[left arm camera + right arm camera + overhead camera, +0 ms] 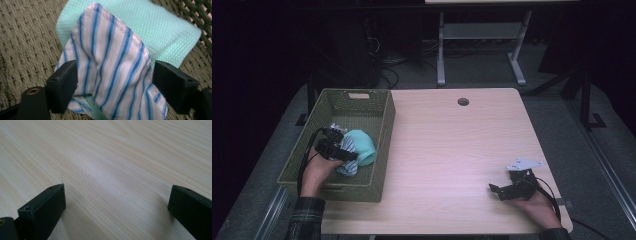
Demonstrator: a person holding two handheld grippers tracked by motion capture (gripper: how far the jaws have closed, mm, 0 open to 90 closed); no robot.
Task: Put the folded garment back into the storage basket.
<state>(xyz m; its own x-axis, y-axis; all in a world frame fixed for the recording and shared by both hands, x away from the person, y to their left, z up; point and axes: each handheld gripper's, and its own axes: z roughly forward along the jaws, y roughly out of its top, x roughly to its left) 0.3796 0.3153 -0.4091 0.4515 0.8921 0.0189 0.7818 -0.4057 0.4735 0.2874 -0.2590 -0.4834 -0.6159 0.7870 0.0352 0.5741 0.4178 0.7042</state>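
Left hand (318, 170) reaches forward into the green woven basket (362, 97), its left gripper (333, 146) angled down toward the basket floor. Right hand (537, 205) rests low on the surface (452, 150) at the near right, right gripper (501, 191) pointing left across the bare wood.

Counts: two grippers, one basket, two cloths.

Left gripper: jaws spread wide. The striped cloth (112, 72), white with blue stripes, sits between them; the left jaw looks right at the fabric's edge and the right jaw is just beside it, with no squeeze visible. The mint cloth (155, 27) lies just beyond the striped one, partly under it, ahead of the jaws, both on the basket floor.

Right gripper: jaws wide apart, nothing between them, wood grain directly ahead. Basket well apart from it, far to its front.
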